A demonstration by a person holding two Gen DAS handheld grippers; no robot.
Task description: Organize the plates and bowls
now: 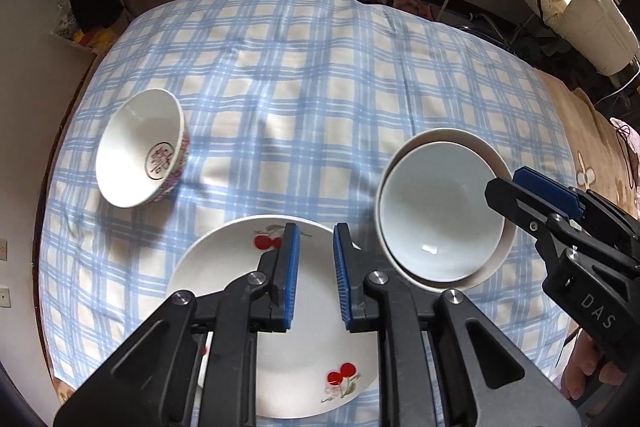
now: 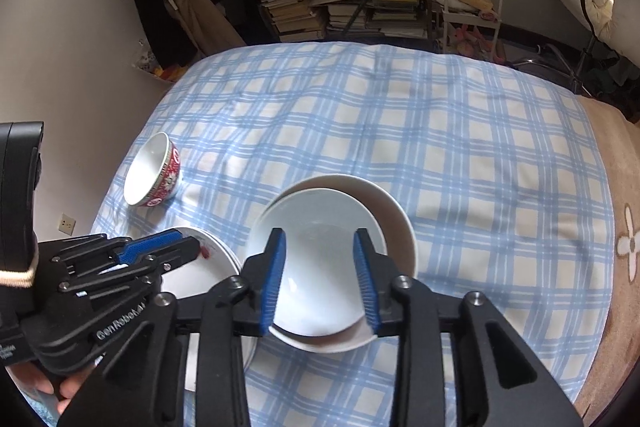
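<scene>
— On the checked blue cloth (image 1: 304,75), what needs sorting?

— Three groups. A cherry-print plate (image 1: 308,339) lies flat at the near edge. Just beside it, a pale bowl (image 1: 436,211) sits nested inside a wider white bowl (image 1: 492,155). Well apart, toward the far left, a red-patterned bowl (image 1: 140,155) lies tipped on its side.

— And the tongs?

— The left gripper (image 1: 316,267) hangs above the plate, its jaws a narrow gap apart with nothing between them. The right gripper (image 2: 320,275) stands over the nested pair with a wider gap, and it grips nothing either; the pads look clear of the rim.

— How will these pieces handle?

— I judge them glazed ceramic: stiff, fairly heavy, slick, and liable to chip if knocked together. The soft bedding underneath likely gives way, so pressing down may tilt them.

— Where would you take hold?

— At the rim, one pad inside and one outside the wall. The tipped bowl offers its raised edge most readily. The flat plate is the awkward one, since its lip sits low against the cloth.
</scene>
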